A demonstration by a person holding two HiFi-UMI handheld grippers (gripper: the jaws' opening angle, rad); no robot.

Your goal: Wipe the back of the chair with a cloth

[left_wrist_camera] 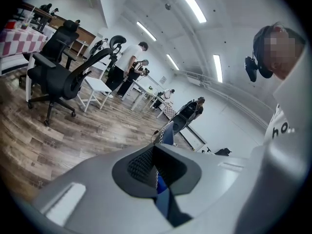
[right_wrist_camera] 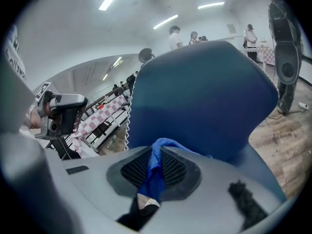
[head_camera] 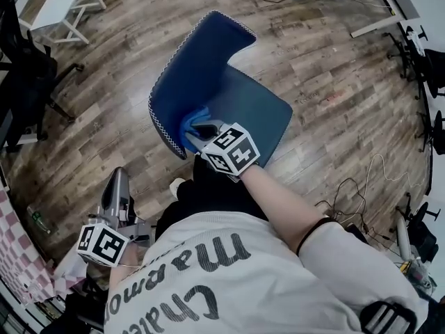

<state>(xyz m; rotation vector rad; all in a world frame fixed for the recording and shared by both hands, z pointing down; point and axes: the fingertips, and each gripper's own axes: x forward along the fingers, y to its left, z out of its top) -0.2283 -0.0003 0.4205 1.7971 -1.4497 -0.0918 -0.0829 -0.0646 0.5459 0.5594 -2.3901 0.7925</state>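
- White shirt (head_camera: 229, 277) is seen closest, low in the head view.
- Right gripper (head_camera: 199, 129) is clamped on 1 blue cloth (head_camera: 190, 121).
- Cloth is held against the lower back of the blue chair (head_camera: 208, 61), near its stitched left edge.
- Left gripper (head_camera: 119, 177) is held well apart from the chair, with its jaws together and nothing between them.
- Chair is stood on the wooden floor (head_camera: 327, 68).

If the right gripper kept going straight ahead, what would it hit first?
Probably the chair's backrest: the right gripper, shut on the blue cloth, points straight at it, though the gap is unclear.
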